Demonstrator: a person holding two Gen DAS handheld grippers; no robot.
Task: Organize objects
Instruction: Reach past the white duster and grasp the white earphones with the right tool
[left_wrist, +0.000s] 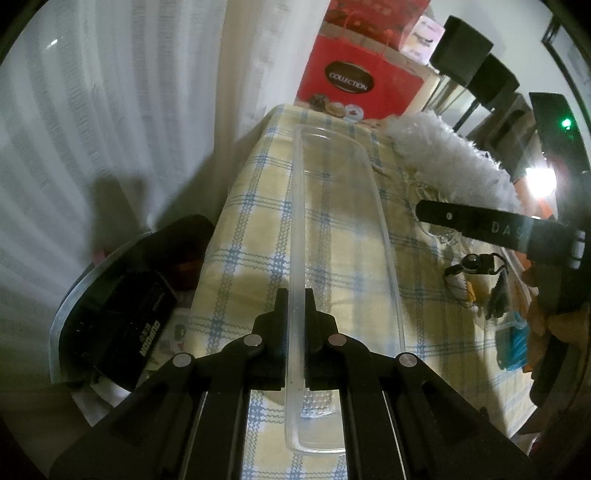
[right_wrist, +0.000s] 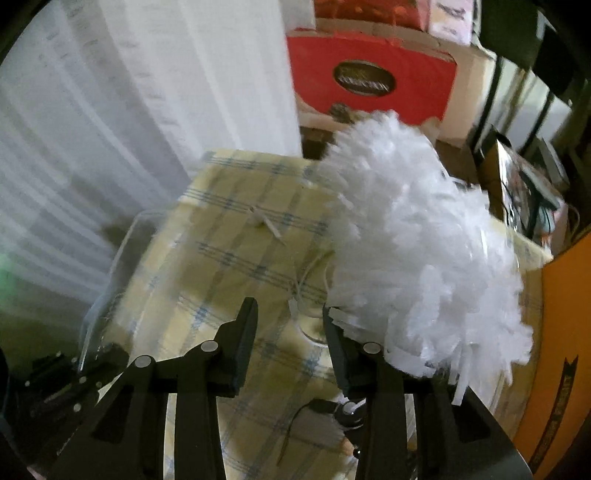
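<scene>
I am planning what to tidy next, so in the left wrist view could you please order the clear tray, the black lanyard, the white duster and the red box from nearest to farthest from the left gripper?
1. Clear tray: its rim is clamped in the left gripper.
2. Black lanyard: on the checked cloth, to the right.
3. White duster: farther back, right.
4. Red box: beyond the table's far end.

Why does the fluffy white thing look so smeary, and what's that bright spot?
In the right wrist view, the white duster is blurred, probably by motion, and glowing overbright. In the left wrist view, it looks sharper; a lamp glare flares at the right edge, and the fisheye lens bends the clear tray.
</scene>
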